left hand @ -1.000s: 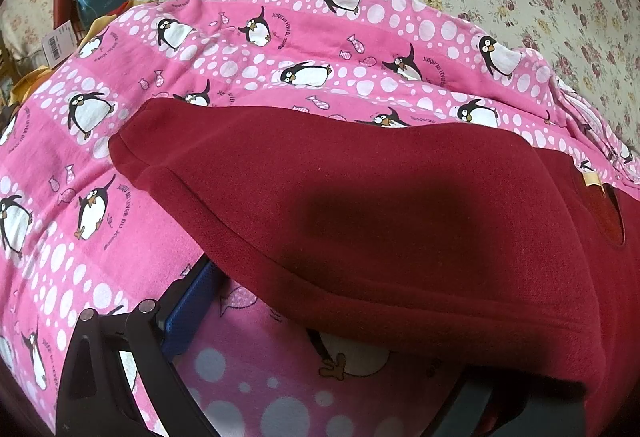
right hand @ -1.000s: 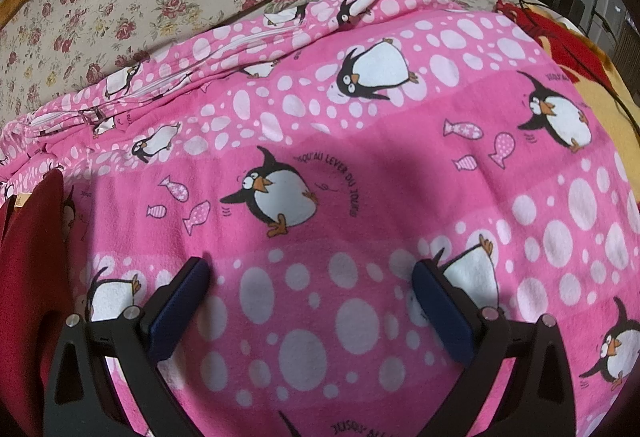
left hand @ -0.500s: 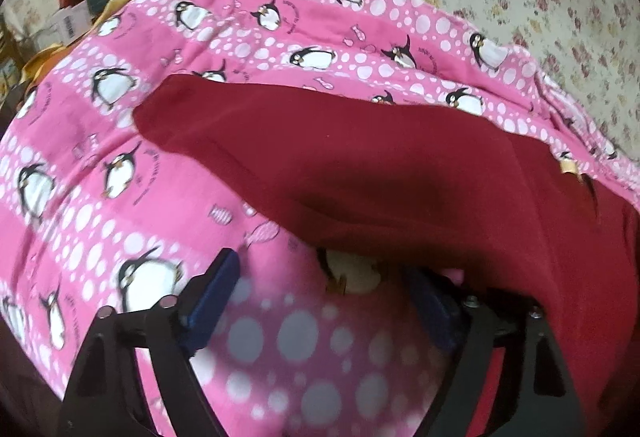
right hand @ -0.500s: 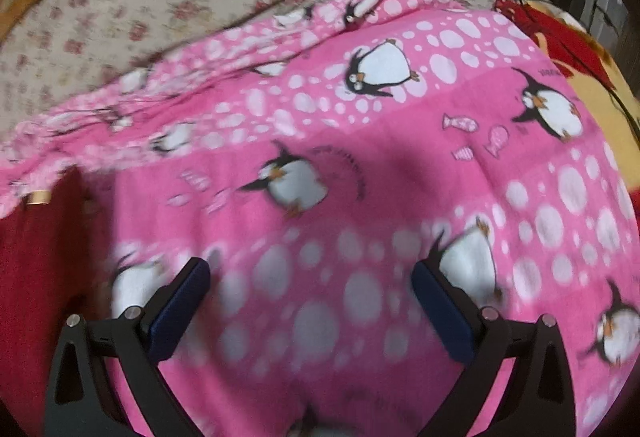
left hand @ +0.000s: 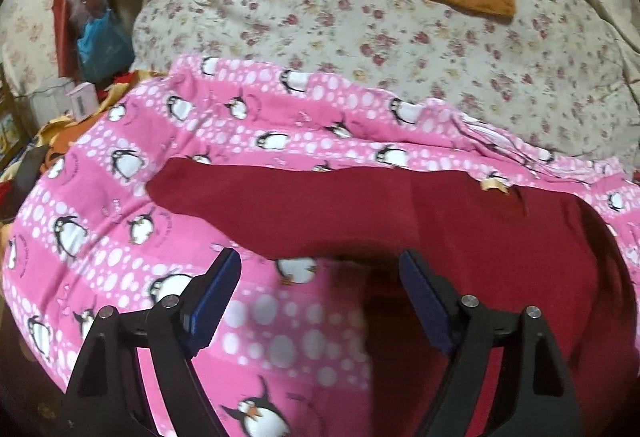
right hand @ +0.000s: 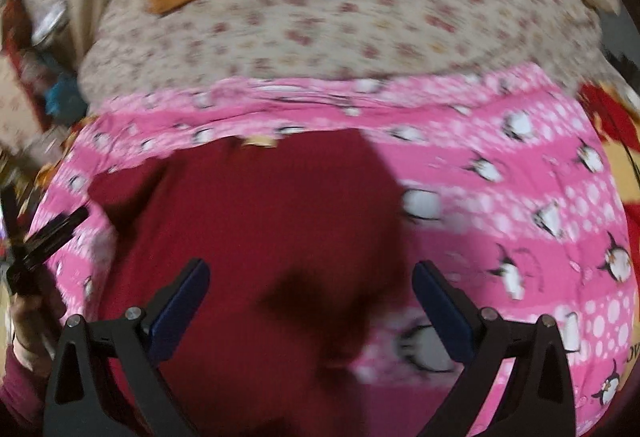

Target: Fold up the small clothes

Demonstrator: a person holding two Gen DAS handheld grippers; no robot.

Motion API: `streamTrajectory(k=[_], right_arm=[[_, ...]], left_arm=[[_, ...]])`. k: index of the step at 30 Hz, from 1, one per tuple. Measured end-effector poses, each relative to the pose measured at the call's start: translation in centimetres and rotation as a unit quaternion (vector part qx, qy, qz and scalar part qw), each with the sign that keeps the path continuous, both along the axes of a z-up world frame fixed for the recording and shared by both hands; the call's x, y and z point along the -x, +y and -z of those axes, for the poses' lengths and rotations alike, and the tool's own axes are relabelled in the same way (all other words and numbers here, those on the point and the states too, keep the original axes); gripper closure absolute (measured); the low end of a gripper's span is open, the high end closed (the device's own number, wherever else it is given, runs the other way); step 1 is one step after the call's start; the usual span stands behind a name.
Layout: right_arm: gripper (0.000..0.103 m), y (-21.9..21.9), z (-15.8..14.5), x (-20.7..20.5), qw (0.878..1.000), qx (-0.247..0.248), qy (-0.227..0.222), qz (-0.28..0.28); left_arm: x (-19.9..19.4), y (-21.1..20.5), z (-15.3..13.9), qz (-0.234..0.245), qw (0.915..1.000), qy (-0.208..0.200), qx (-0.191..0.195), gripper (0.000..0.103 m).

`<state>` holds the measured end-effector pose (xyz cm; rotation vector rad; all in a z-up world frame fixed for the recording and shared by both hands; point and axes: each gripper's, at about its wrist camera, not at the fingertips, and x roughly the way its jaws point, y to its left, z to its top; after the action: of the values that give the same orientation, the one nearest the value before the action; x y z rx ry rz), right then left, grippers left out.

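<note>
The dark red garment [left hand: 420,221] lies spread on the pink penguin blanket [left hand: 120,237] covering the bed, one long part stretched leftward, a small tan tag [left hand: 494,185] at its far edge.

The main risk, judging from this layout, is a sloppy fold: the fabric looks soft and thick, and a pinch could take the blanket underneath along with it — dragging both. The near edge of the garment bunches in shadow, so a single layer may be hard to find. The right view is blurred, which could hide the true edge.

The left tool [left hand: 320,297] hovers low over the garment's near edge, jaws spread wide, gripping nothing. The right tool [right hand: 312,301] hangs above the garment's middle, likewise wide apart and empty — both pointing toward the floral quilt [left hand: 400,37].
</note>
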<state>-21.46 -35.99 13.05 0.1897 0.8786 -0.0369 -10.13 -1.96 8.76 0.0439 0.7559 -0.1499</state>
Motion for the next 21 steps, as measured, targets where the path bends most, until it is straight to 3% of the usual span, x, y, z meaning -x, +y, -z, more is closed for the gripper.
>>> streamTrajectory(k=[9, 16, 21], right_arm=[[0.000, 7.5, 1.0, -3.3, 0.999, 0.044, 0.004, -0.026], [0.000, 9.1, 2.7, -5.0, 0.999, 0.041, 0.015, -0.015], [0.000, 9.7, 3.1, -5.1, 0.998, 0.052, 0.020, -0.011]], left_arm=[[0.2, -1.4, 0.4, -0.001, 0.9998, 0.007, -0.016, 0.039], [0.0, -1.3, 0.4, -0.001, 1.0000, 0.007, -0.005, 0.039], [0.0, -1.8, 0.5, -0.008, 0.9998, -0.001, -0.017, 0.039]])
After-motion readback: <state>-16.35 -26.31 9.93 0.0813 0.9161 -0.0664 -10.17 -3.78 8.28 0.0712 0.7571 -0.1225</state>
